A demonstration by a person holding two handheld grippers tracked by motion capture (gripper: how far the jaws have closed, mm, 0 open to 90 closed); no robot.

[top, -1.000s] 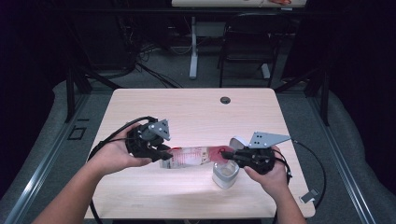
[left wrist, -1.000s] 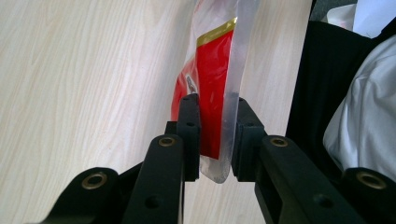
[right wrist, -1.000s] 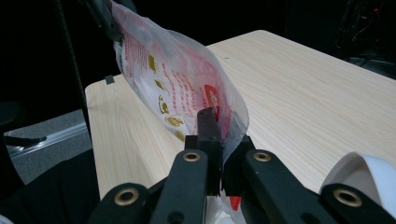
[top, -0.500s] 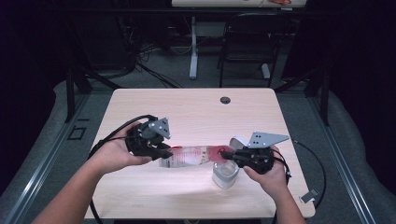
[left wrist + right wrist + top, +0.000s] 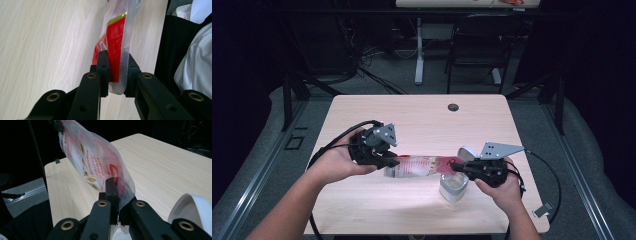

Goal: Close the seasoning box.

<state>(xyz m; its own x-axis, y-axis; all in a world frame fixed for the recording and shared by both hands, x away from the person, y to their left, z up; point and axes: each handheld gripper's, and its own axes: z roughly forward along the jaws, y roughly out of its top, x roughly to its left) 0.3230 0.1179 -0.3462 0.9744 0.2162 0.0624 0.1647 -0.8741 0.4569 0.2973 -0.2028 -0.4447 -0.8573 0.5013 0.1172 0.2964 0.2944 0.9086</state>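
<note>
A person sits at a light wooden desk (image 5: 412, 115) and holds a pair of black tongs in each hand, with a clear plastic packet (image 5: 419, 165) printed in red stretched between the two. In the high view the packet's long axis runs nearly level across the desk from left to right, one end pointing at the left tongs (image 5: 392, 161) and the other at the right tongs (image 5: 458, 165), and it lies in the front half of the desk, between the two hands. Whether it hangs just above the wood or brushes it cannot be told. The left tongs are closed down on the packet's left end; in the left gripper view the packet (image 5: 116, 45) rises straight away from the left tongs (image 5: 116, 72), its red panel with a gold band pinched between the two black jaws and a clear edge sticking out below them. The right tongs are likewise clamped on the opposite end; in the right gripper view the packet (image 5: 95, 157) slopes up and away to the left from the right tongs (image 5: 117, 195), showing red print and small gold marks on the clear film. A small white open container (image 5: 454, 186) stands on the desk just below the packet's right end, close beside the right hand (image 5: 502, 187), and its white rim (image 5: 192, 205) curves into the right gripper view. The left hand (image 5: 334, 162) wraps around its tool at the left. A small dark round grommet (image 5: 453, 107) sits near the far edge of the desk.
</note>
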